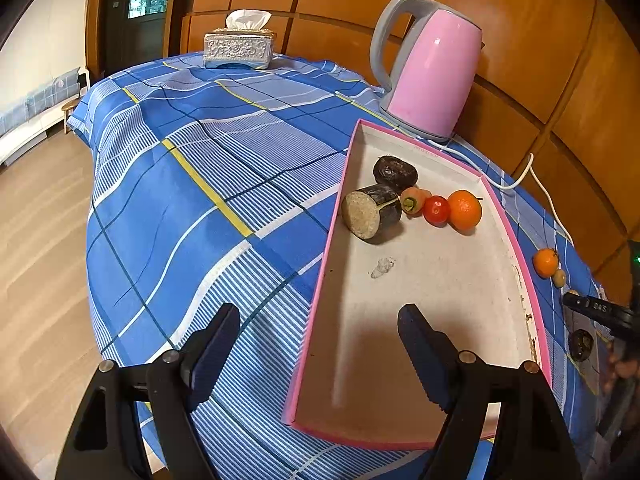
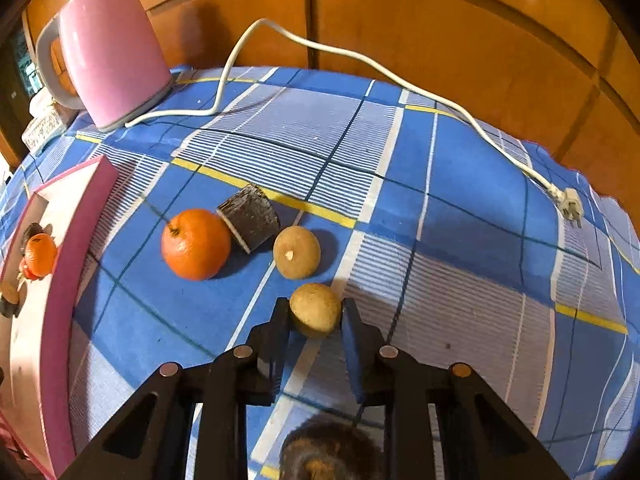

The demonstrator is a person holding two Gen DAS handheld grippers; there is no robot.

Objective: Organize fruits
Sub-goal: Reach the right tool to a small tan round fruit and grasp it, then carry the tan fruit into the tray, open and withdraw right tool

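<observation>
Your right gripper [image 2: 315, 320] has its jaws closed onto a small tan round fruit [image 2: 315, 310], one pad against each side of it, near the front edge of the table with the blue checked cloth [image 2: 460, 240]. A second tan fruit [image 2: 297, 252] lies just beyond it, apart from the pads. Next to that sits a dark cut chunk [image 2: 250, 218], touching a loose orange [image 2: 196, 244] on its left. A dark furry-looking fruit [image 2: 328, 452] shows at the bottom edge of the right wrist view, under the gripper.

Your left gripper [image 1: 320, 344] stands wide open with nothing between its fingers, hanging over the near end of the pink-rimmed tray [image 1: 320, 300], one finger over the cloth and the other over the tray floor.

Toward the far end of the tray you have a dark round fruit [image 1: 395, 172], a dark cylinder with a pale cut face [image 1: 372, 216], a small orange-and-green piece [image 1: 414, 200], a red tomato-like fruit [image 1: 437, 210] and an orange [image 1: 464, 210], lying in a close row. A small pale scrap [image 1: 383, 267] lies mid-tray.

A pink kettle [image 1: 430, 72] stands at the far edge behind the tray, its white cord [image 2: 360, 64] trailing toward the right edge. A tissue box [image 1: 239, 48] sits at the far left corner.
</observation>
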